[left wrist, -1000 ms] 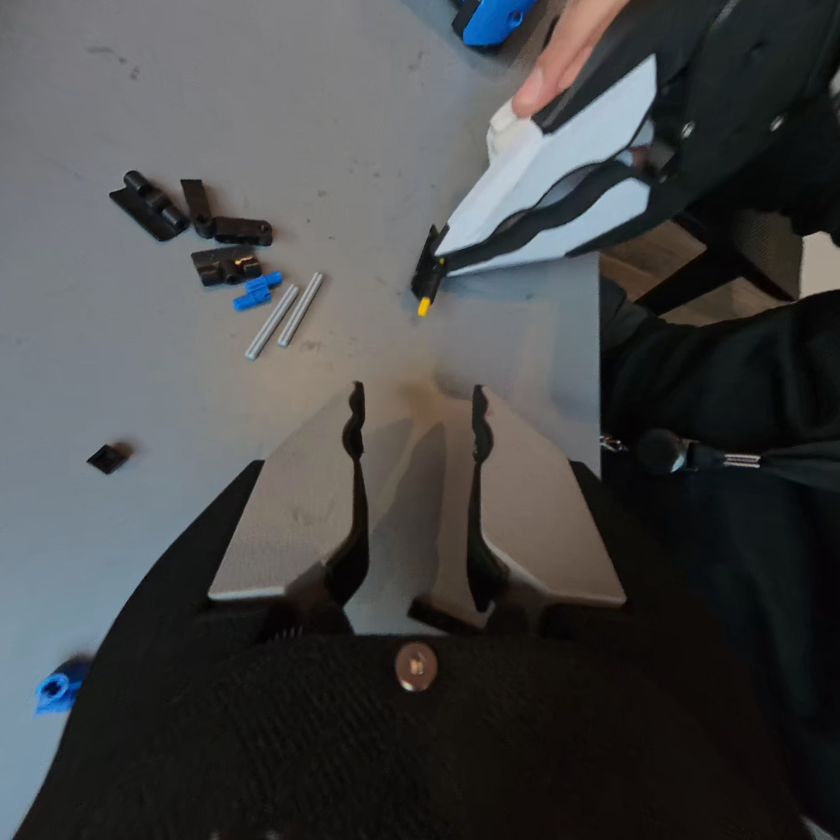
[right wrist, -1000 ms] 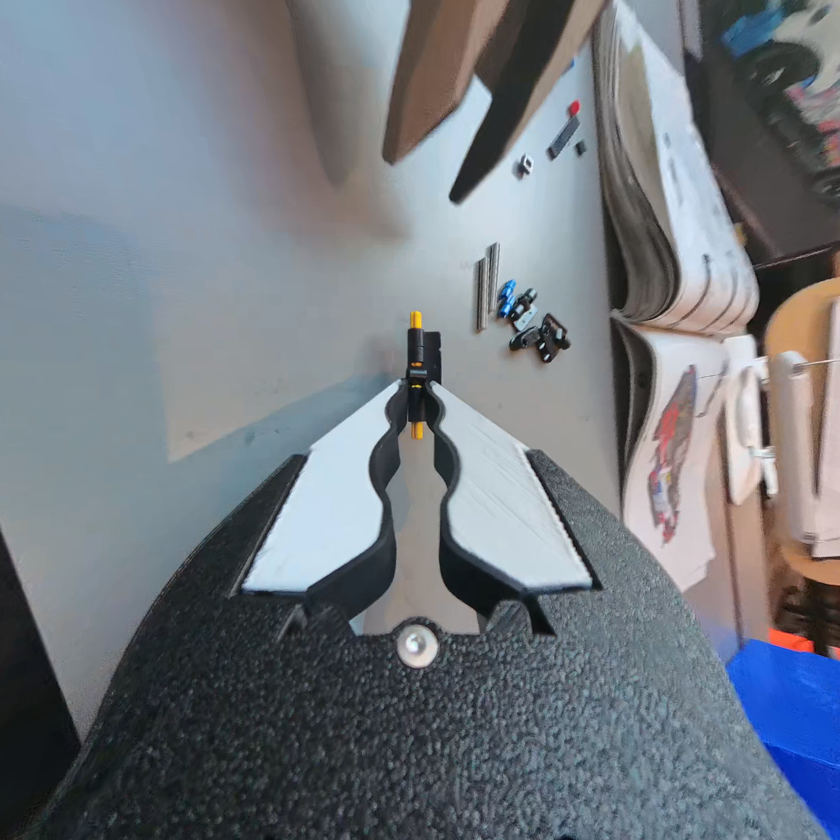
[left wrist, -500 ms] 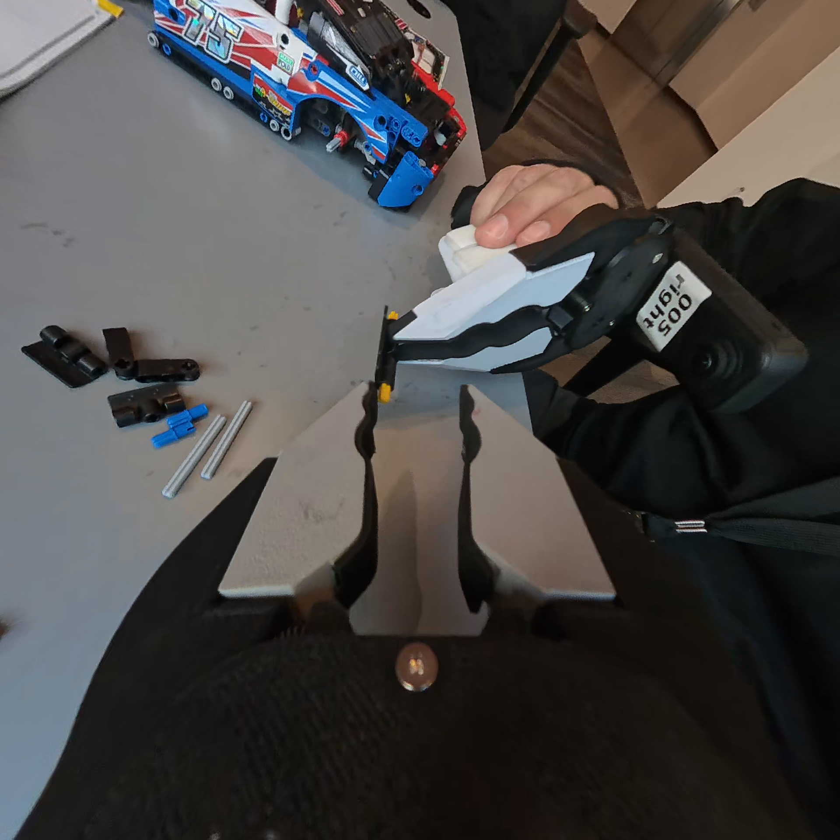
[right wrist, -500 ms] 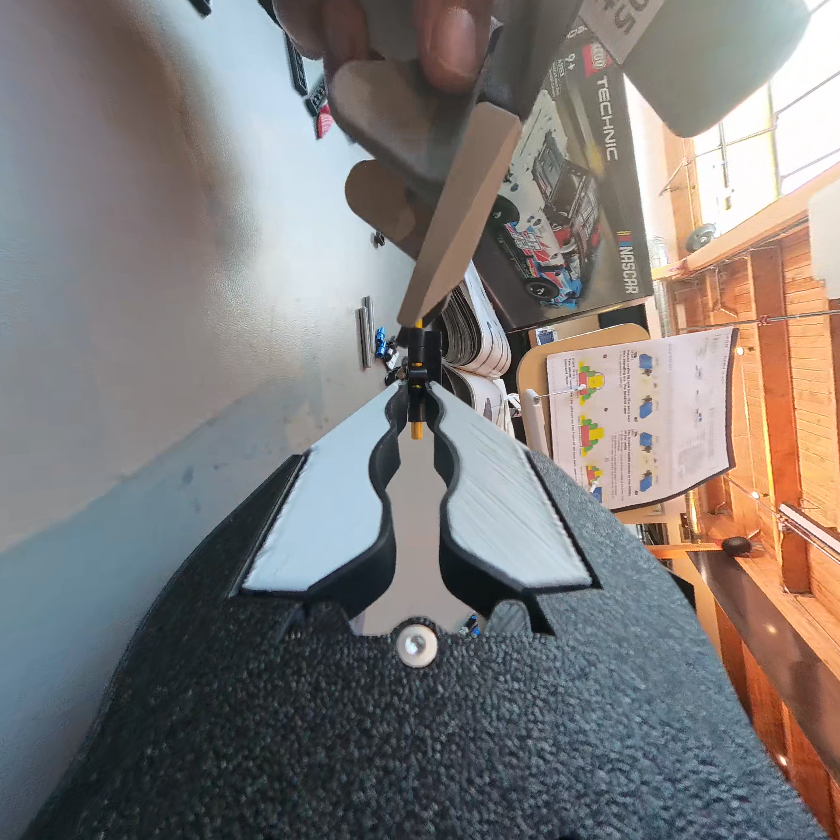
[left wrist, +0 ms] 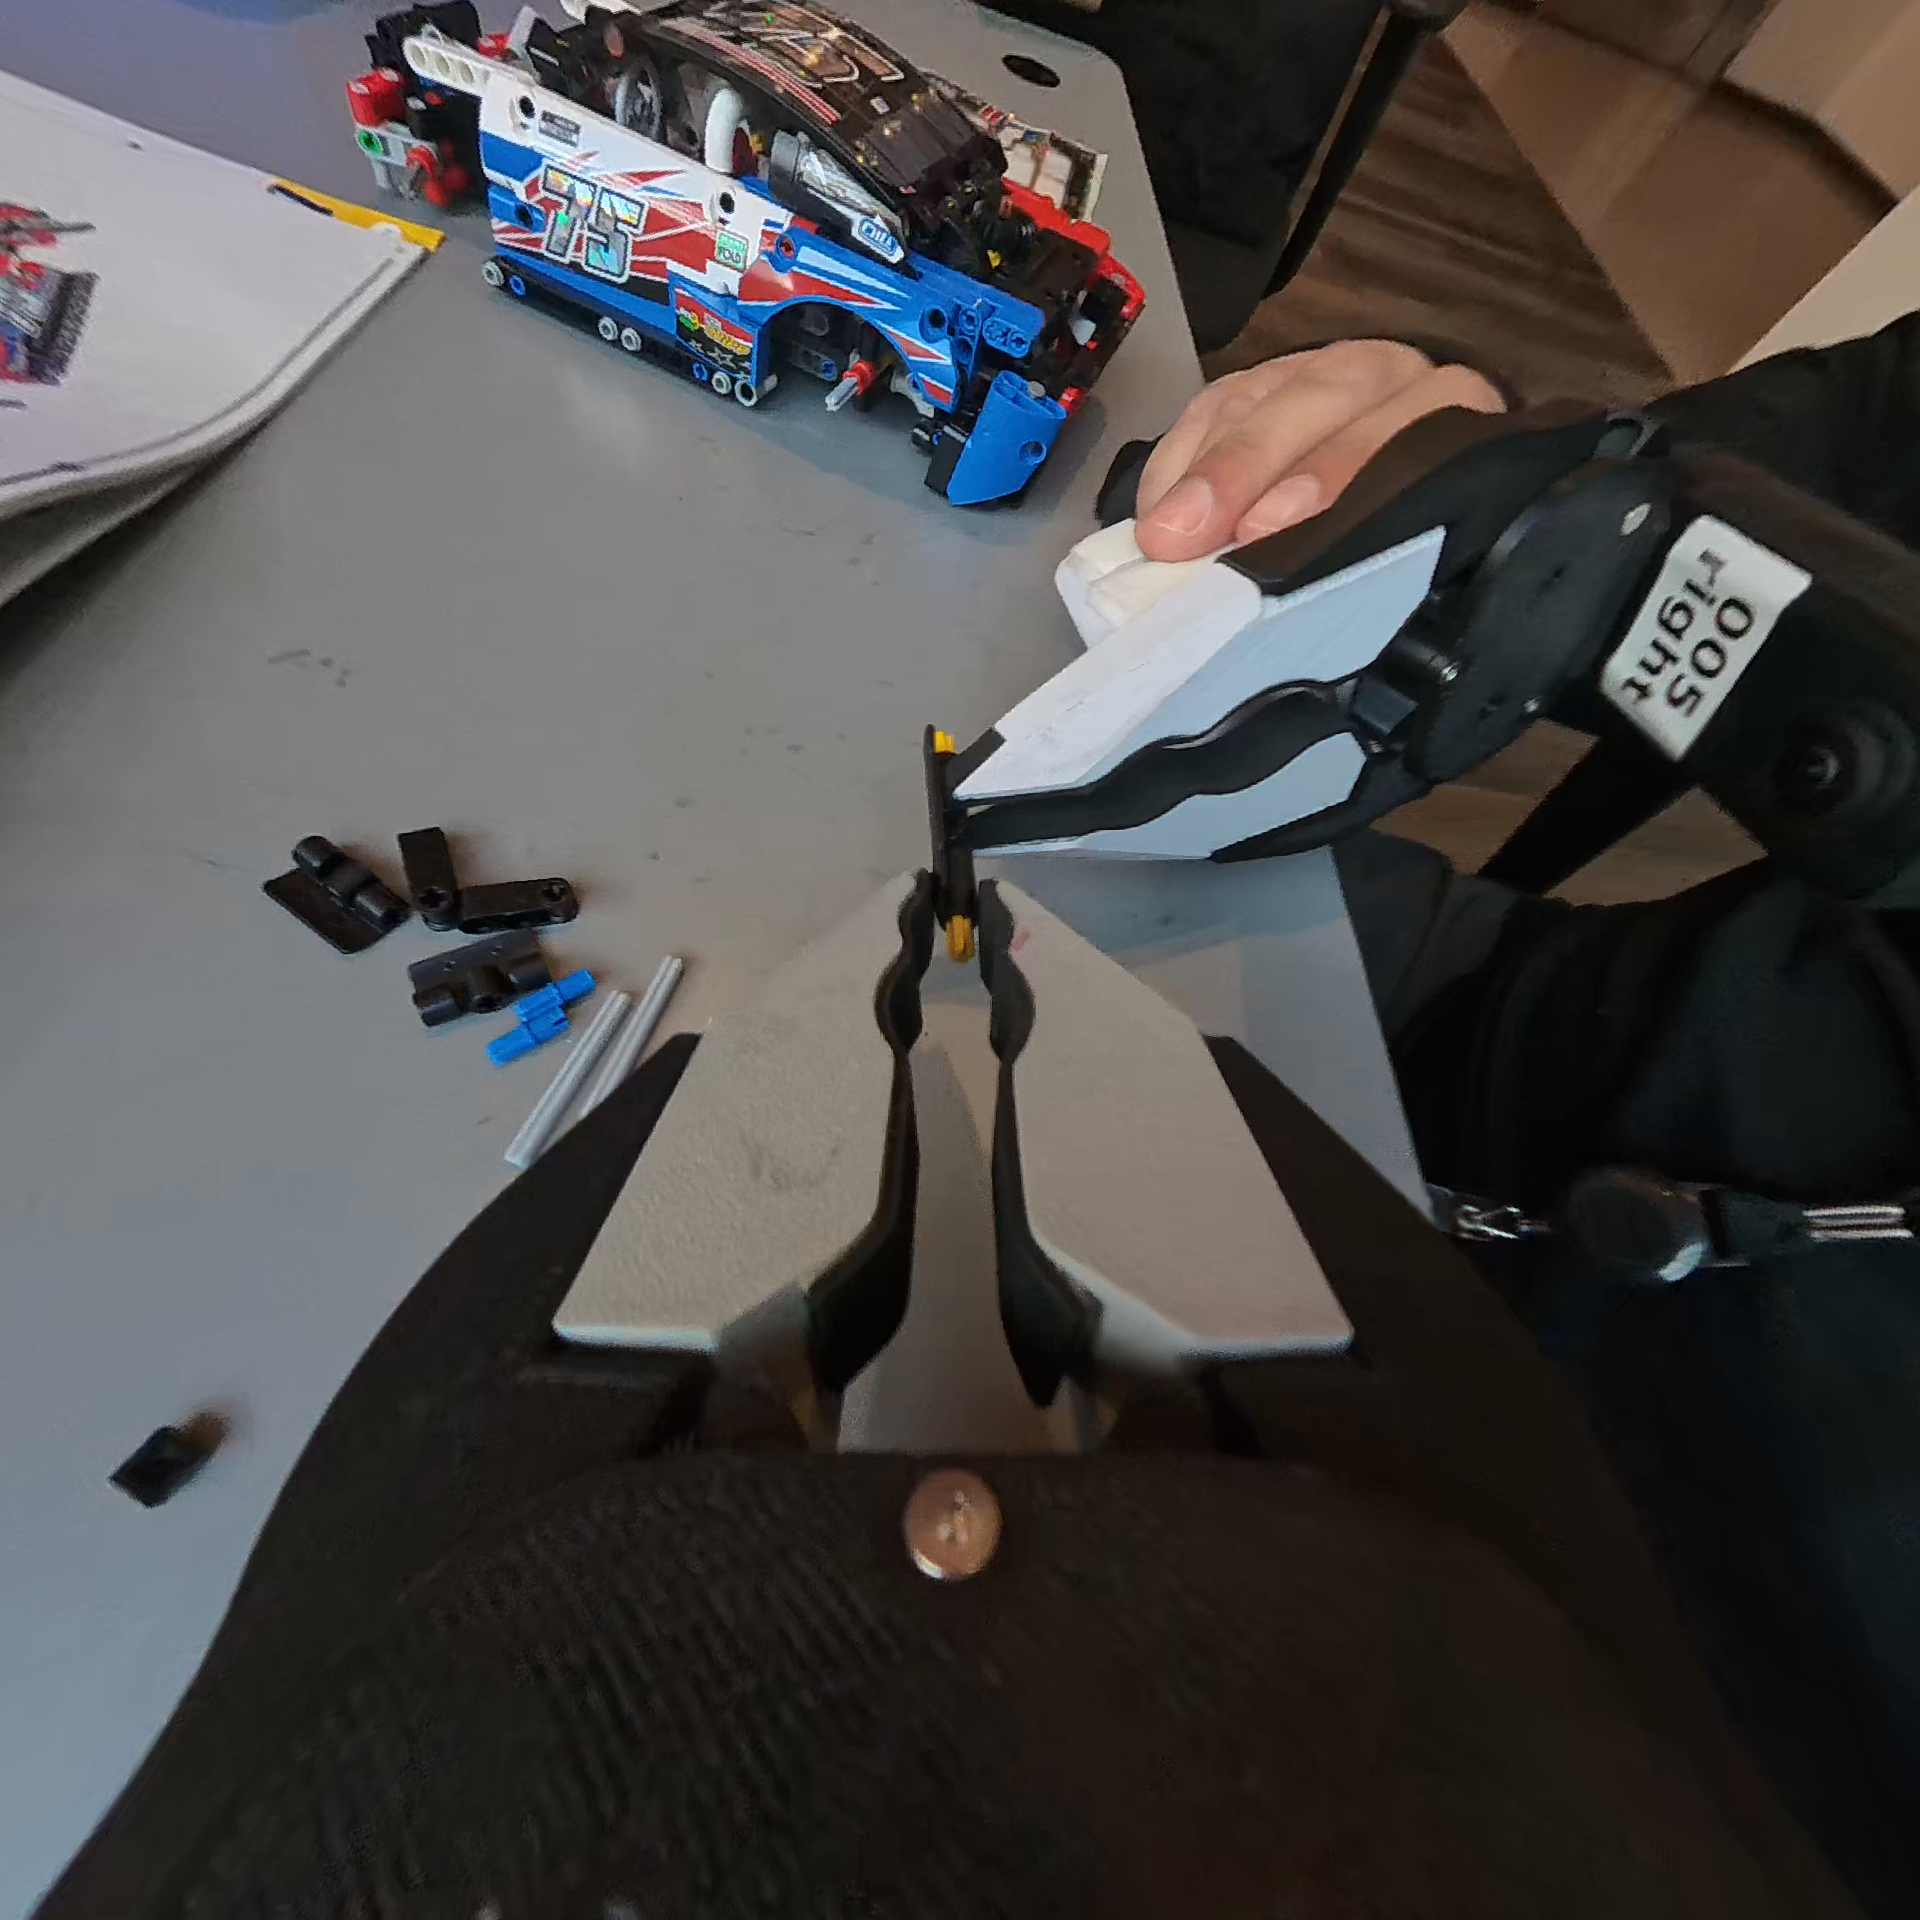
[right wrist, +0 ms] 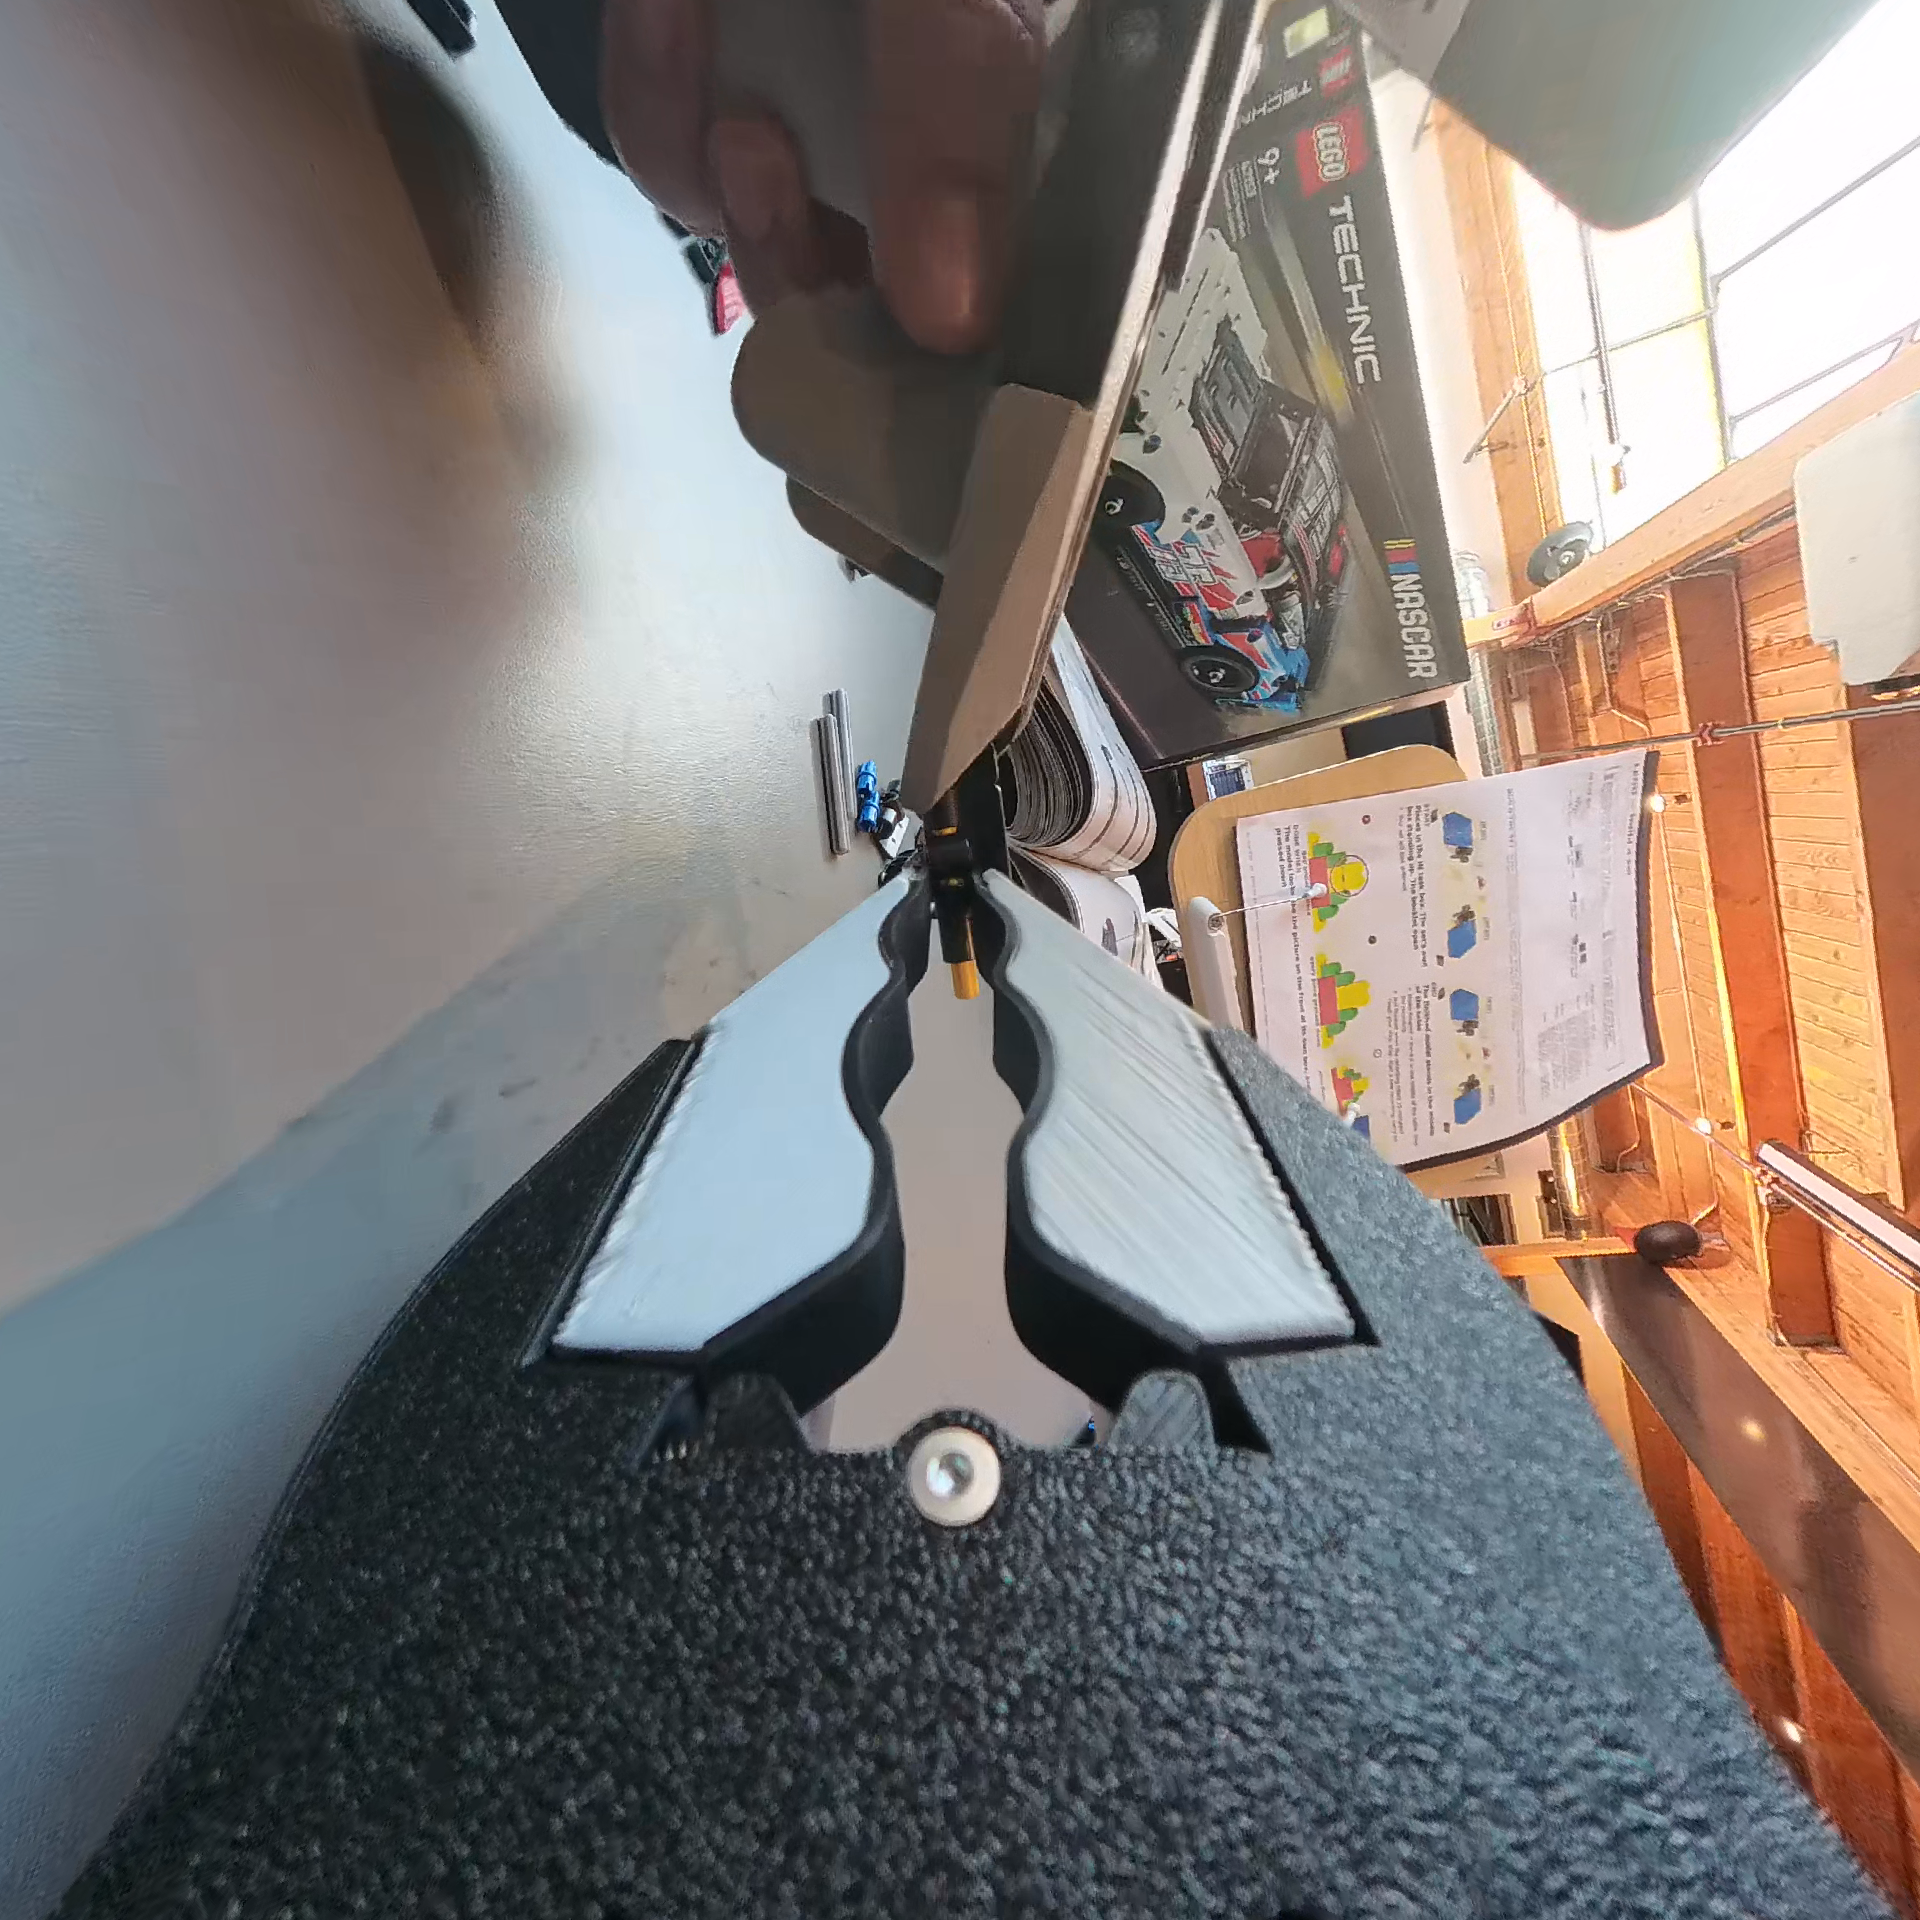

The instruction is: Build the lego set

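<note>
Lego car [left wrist: 748,218], partly built in blue, white, red and black, stands at the far side of the grey table [left wrist: 582,623], its blue nose pointing toward the person's hand [left wrist: 1278,447]. An open instruction booklet [left wrist: 135,332] lies to its left. Nearer on the table sits a loose cluster: several black connector pieces [left wrist: 447,914], a small blue pin [left wrist: 540,1023] and two grey axles [left wrist: 603,1060] lying side by side, with one more small black piece [left wrist: 161,1460] well apart at the left edge.

Between the two tools, above the table, is a small black piece with a yellow axle [left wrist: 951,831] through it. The right gripper [left wrist: 961,800] comes in from the right, its fingers clenched on the upper part of that piece. The left gripper [left wrist: 948,904] has its fingers narrowed around the lower yellow end, close on both sides; whether they press it I cannot tell.

From the right wrist view the right gripper [right wrist: 951,904] holds the same black and yellow piece [right wrist: 954,914], with the left gripper's tip [right wrist: 966,727] meeting it from above, the set's box [right wrist: 1299,416] and a printed sheet [right wrist: 1444,956] beyond
</note>
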`<action>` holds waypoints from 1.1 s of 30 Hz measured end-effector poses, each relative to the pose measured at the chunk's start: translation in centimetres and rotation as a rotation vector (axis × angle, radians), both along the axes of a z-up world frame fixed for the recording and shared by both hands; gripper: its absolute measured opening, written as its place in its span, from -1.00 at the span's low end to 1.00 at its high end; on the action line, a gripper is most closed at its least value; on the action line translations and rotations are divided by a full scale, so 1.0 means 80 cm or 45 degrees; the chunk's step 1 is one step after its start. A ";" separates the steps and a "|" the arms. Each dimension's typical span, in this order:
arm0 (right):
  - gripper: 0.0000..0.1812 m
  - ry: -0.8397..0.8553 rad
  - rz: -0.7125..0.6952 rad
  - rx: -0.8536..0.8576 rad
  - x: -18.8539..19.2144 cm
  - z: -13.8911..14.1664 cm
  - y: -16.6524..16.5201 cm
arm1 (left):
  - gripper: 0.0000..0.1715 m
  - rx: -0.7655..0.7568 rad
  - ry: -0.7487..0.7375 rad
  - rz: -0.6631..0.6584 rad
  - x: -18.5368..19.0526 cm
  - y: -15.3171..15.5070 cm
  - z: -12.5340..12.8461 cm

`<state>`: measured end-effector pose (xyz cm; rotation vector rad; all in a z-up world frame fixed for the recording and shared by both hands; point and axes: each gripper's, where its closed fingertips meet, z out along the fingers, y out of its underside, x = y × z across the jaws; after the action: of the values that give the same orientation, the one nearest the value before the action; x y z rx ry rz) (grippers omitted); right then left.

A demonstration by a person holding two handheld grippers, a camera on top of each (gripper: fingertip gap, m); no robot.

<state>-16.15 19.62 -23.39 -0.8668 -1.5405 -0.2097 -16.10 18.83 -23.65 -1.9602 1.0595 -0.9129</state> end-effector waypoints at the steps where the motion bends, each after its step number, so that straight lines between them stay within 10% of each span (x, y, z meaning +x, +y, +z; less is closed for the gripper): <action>1: -0.93 0.000 -0.004 -0.012 0.000 -0.001 0.001 | -0.95 0.042 0.030 0.007 -0.001 0.003 -0.002; 8: -0.97 -0.014 -0.067 -0.085 0.005 -0.011 0.018 | -0.95 0.428 0.356 0.053 -0.021 0.023 -0.010; 15: -0.97 0.033 -0.104 -0.196 0.010 -0.010 0.030 | -0.93 1.172 1.186 -0.238 -0.058 0.030 -0.053; 33: -0.90 -0.256 0.162 -0.681 -0.021 -0.055 -0.009 | -0.61 1.113 0.983 -0.356 -0.034 -0.009 -0.041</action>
<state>-17.83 18.88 -27.76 -1.1833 -1.8715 0.2275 -18.83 18.13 -26.94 -1.3940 1.7976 0.2654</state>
